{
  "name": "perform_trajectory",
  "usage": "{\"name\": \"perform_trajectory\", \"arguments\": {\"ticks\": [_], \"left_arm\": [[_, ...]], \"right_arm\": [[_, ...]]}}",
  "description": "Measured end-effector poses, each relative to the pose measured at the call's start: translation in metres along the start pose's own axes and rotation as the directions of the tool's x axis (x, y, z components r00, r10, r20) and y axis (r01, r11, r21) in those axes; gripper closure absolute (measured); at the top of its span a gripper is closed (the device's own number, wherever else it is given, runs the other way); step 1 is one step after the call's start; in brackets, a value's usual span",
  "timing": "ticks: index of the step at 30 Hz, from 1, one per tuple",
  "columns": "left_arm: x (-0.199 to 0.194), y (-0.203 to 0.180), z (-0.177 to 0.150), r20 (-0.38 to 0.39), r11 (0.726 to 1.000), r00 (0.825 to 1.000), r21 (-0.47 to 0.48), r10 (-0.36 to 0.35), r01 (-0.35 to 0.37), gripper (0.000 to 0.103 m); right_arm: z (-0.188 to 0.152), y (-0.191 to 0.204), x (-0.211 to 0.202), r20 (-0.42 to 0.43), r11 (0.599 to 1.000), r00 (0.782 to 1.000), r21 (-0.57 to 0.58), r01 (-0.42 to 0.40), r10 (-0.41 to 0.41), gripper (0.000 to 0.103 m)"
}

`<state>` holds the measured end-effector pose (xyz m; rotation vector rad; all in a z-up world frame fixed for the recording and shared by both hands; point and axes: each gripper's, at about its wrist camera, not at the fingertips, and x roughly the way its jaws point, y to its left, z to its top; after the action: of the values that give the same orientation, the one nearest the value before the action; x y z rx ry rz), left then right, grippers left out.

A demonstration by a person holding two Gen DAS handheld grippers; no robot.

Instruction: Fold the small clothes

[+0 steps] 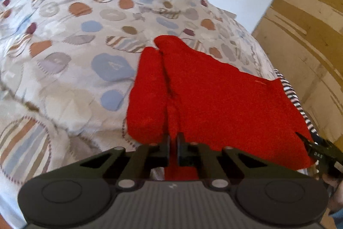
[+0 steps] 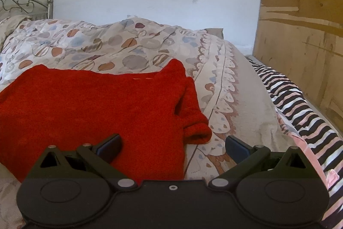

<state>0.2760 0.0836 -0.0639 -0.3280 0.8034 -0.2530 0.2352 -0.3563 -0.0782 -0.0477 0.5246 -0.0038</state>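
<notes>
Our red sweater [image 2: 92, 104] lies flat on the bed [image 2: 225, 100]. Our left gripper [image 1: 173, 138] pinches its bottom edge tight. Our right gripper [image 2: 173, 144] is wide, over the hem. We should grab there too, then lift both evenly.

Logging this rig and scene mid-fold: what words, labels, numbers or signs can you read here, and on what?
"DAS" or "0AS", uncertain: small pale characters on the right hand-held gripper, at the left wrist view's right edge.
Small pale mark on the left hand-held gripper body: a logo, not readable text.
Red sweater, quilt, striped sheet, wall: no text.
</notes>
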Motion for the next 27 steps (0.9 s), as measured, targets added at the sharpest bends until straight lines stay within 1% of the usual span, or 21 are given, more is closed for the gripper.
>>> {"name": "perform_trajectory", "arguments": {"ticks": [3,6,7,9,11,13,16,24,26,27], "left_arm": [[-0.001,0.005,-0.008,-0.002,0.999,1.000,-0.032,-0.003,0.003,0.099],[-0.006,0.007,-0.009,0.018,0.998,1.000,-0.054,-0.011,0.012,0.098],[-0.007,0.006,-0.009,0.024,0.999,1.000,-0.049,-0.011,0.012,0.098],[-0.011,0.002,-0.010,0.036,0.999,0.999,-0.036,-0.003,0.004,0.097],[-0.014,-0.002,-0.011,0.041,1.000,0.999,-0.025,0.010,-0.009,0.097],[-0.018,-0.006,-0.013,0.048,1.000,0.999,-0.012,0.018,-0.017,0.097],[-0.022,-0.008,-0.014,0.055,0.999,0.997,-0.005,0.044,-0.044,0.096],[-0.028,-0.003,-0.012,0.051,0.998,0.997,-0.025,0.066,-0.065,0.092],[-0.029,-0.003,-0.013,0.053,0.997,0.996,-0.023,0.072,-0.071,0.087],[-0.030,-0.003,-0.013,0.055,0.997,0.995,-0.023,0.080,-0.079,0.079]], "right_arm": [[-0.004,0.000,-0.003,0.002,1.000,1.000,0.023,0.006,-0.006,0.001],[-0.003,0.003,-0.008,0.007,0.999,1.000,0.019,0.027,-0.028,0.001],[-0.001,0.006,-0.011,0.018,0.999,0.999,0.005,0.042,-0.042,0.001],[0.003,0.016,-0.021,0.067,0.997,0.996,-0.039,0.061,-0.058,0.000],[0.007,0.026,-0.026,0.103,0.996,0.994,-0.078,0.041,-0.033,0.000],[0.011,0.040,-0.028,0.110,0.992,0.994,-0.126,-0.008,0.022,0.000],[0.016,0.056,-0.027,0.122,0.984,0.990,-0.172,-0.046,0.067,0.000],[0.028,0.086,-0.018,0.123,0.977,0.984,-0.184,-0.104,0.128,0.000],[0.028,0.092,-0.016,0.122,0.973,0.983,-0.203,-0.108,0.135,0.000],[0.028,0.095,-0.015,0.119,0.971,0.983,-0.213,-0.110,0.137,0.000]]}}
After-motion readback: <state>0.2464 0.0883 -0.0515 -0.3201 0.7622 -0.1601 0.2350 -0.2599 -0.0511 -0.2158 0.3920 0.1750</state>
